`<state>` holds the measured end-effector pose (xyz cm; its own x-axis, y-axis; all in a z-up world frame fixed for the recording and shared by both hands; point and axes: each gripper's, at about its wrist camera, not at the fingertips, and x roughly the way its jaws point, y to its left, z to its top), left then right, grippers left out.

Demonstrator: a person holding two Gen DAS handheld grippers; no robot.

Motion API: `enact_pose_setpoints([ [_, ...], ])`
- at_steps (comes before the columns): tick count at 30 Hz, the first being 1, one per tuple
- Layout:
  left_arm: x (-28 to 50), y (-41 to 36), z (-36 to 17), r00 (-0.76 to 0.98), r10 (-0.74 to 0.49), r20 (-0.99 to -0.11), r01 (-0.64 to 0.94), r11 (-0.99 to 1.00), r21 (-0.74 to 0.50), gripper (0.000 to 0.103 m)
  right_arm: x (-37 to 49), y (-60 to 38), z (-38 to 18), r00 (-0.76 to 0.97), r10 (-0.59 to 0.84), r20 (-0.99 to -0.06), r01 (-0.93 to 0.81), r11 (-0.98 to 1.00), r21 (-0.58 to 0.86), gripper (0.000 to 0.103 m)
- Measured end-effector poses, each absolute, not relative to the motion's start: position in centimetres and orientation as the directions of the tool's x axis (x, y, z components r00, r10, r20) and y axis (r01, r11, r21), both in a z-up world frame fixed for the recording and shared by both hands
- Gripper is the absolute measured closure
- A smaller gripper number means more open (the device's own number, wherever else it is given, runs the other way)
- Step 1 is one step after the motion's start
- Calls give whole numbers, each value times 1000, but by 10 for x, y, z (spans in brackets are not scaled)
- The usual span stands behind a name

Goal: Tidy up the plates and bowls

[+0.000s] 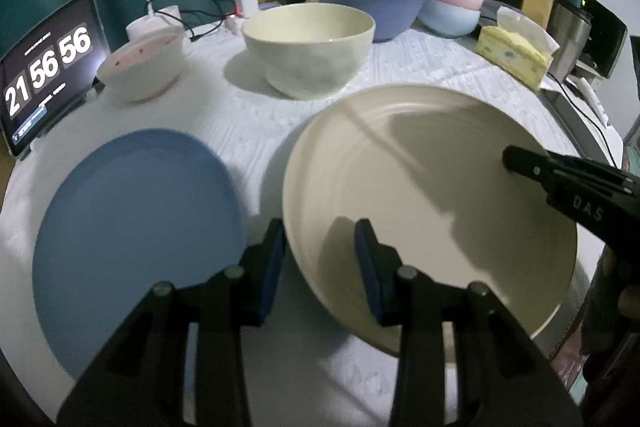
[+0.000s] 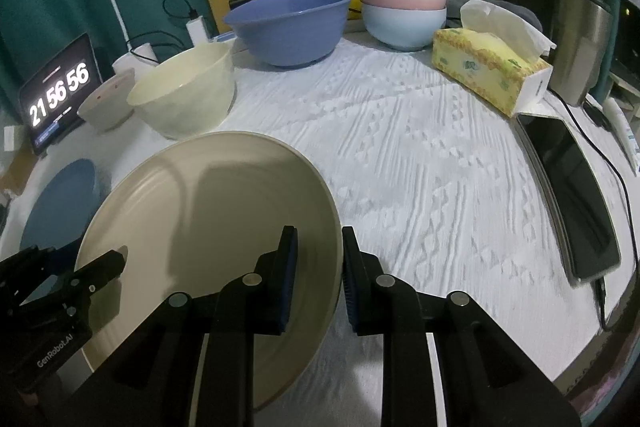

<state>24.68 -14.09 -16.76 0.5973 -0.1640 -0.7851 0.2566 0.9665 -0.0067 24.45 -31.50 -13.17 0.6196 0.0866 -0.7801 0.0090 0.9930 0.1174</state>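
Note:
A large beige plate hangs just above the white tablecloth, held by both grippers. My left gripper is shut on its left rim, one blue pad outside and one inside. My right gripper is shut on the opposite rim in the same way. Each gripper shows in the other's view: the right gripper and the left gripper. A blue plate lies flat on the table to the left of the beige one.
Behind stand a cream bowl, a small pink-speckled bowl, a big blue bowl and a pink bowl stacked in a pale blue one. A tissue box, steel mug, dark tablet and clock screen ring the table.

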Motion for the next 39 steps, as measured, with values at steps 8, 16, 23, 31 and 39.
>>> enact_pose_setpoints([
  [8, 254, -138, -166, 586, -188, -788, 262, 964, -35, 65, 255, -316, -132, 607, 89, -789, 32, 990, 136, 80],
  [16, 242, -125, -149, 633, -197, -749, 242, 969, -50, 57, 248, -312, -121, 622, 63, -781, 51, 991, 121, 74],
  [23, 226, -105, -133, 667, -209, -715, 225, 972, -75, 57, 233, -307, -107, 638, 28, -770, 73, 993, 96, 72],
  [31, 212, -87, -123, 690, -215, -691, 211, 973, -92, 57, 218, -294, -91, 663, 19, -748, 63, 995, 82, 71],
  [39, 202, -65, -116, 714, -205, -669, 182, 978, -105, 57, 211, -271, -80, 675, 37, -737, 19, 998, 67, 71],
])
